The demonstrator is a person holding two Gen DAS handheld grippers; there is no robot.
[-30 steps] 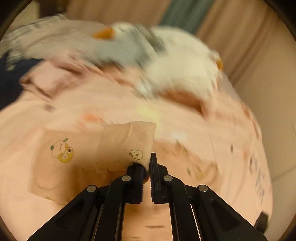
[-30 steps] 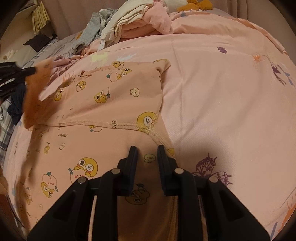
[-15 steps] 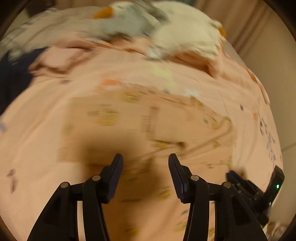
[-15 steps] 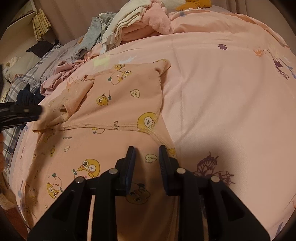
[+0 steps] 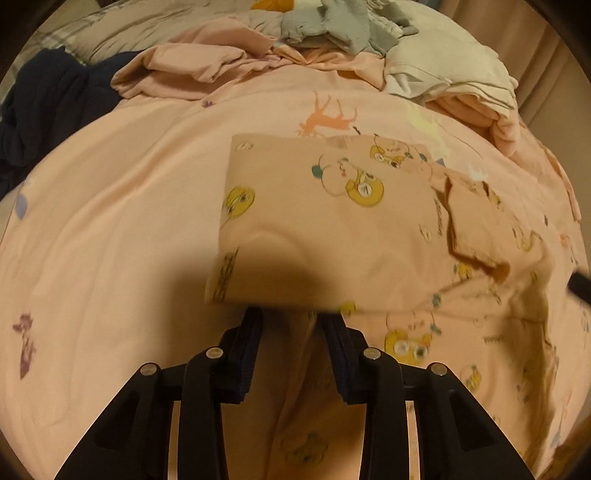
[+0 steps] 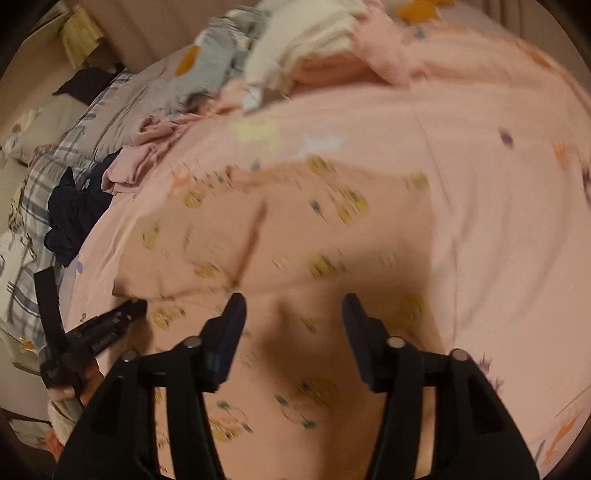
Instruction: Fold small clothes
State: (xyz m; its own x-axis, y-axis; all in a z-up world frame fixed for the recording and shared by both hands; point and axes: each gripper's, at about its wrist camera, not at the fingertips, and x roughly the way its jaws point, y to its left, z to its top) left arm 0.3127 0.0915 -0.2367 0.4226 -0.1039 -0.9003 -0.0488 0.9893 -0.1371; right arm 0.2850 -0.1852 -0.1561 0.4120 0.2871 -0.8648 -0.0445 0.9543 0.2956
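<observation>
Printed garment point(image 5: 332, 229): sleeve now folded in. Your left gripper point(image 5: 290, 317) has released it, jaws narrowing at hem; right gripper point(image 6: 293, 306) widened, empty.

light: dim, warm | shadows: under hand-held grippers | blur: right wrist view smeared | edges: fisheye vignette

The small garment point(image 5: 332, 229) is peach with yellow cartoon chicks (teal touches here and there). The bedsheet point(image 5: 110, 221) is pink, dotted with purple and orange animal prints. Behind lie a navy cloth point(image 5: 48, 110), a grey garment point(image 5: 332, 26), cream clothes point(image 5: 443, 62) and a grey-and-white checked blanket point(image 6: 44, 177). Both grippers are black.
</observation>
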